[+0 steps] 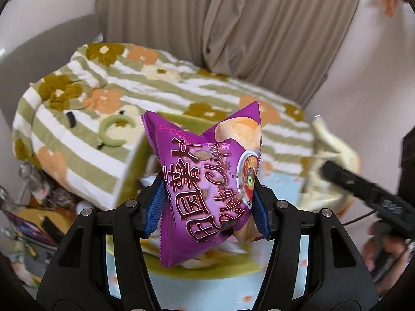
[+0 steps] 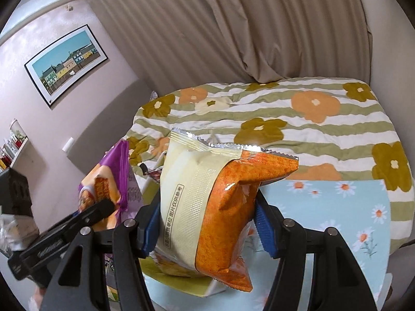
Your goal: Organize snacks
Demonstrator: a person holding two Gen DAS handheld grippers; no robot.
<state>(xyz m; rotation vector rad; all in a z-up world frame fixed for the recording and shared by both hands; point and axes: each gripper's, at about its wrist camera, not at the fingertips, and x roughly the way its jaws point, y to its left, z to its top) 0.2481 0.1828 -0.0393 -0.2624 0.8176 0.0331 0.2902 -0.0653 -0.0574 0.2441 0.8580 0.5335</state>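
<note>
Holding two packets aloft over bed: purple chip bag (image 1: 207,181) clamped in left gripper (image 1: 208,207), orange snack bag (image 2: 228,207) clamped in right gripper (image 2: 207,223). Grip kept gentle; bags lowered singly toward green box (image 1: 202,267) below, collision avoided.

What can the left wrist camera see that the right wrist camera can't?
Only the left wrist view shows a green ring lying on the blanket and the front of the purple chips bag, squeezed in the left gripper. Only the right wrist view shows a framed picture on the wall and the orange-and-cream snack bag squeezed in the right gripper. Both show the flowery striped blanket and beige curtain.
</note>
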